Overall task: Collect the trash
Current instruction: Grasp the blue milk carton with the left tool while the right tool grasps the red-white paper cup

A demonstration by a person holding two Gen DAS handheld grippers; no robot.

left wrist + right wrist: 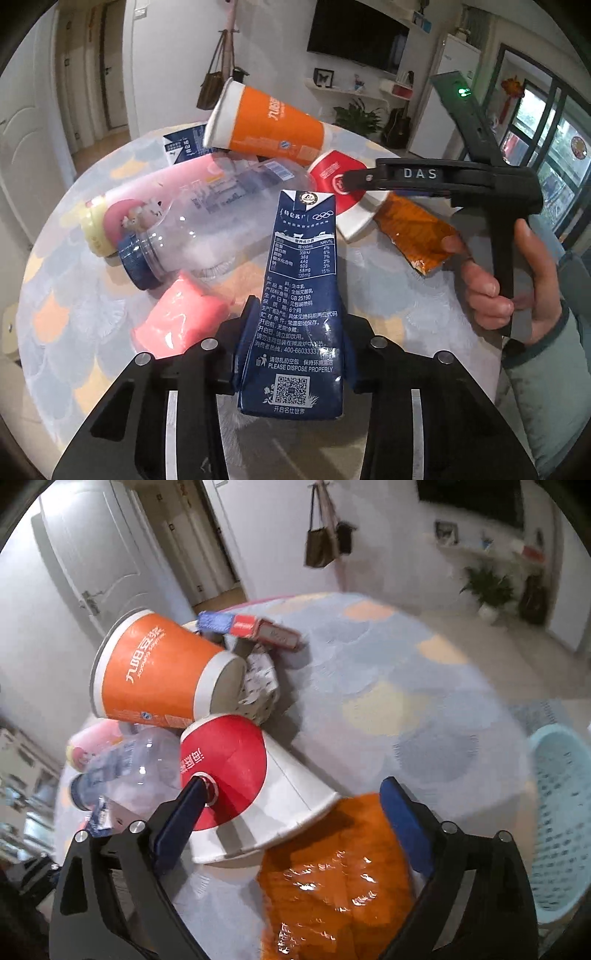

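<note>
Blue milk carton (pixel 301 295) clamped in left tongs (pixel 295 325)

1. You've got a round table (pixel 74 295) under a cloth with blue, orange and yellow scale shapes.
2. Behind it a brown tote bag (pixel 214 83) hangs from a pink coat stand (pixel 231 37) against the white wall.
3. A dark TV (pixel 356 33) is mounted up top, and below it there's a white shelf (pixel 332 88) holding a framed butterfly (pixel 324 78).
4. A leafy potted plant (pixel 358 116) sits on the floor with a dark guitar (pixel 398 125) just beside it.
5. The white door (pixel 92 561) with a metal handle is off to the left in the right wrist view.
</note>
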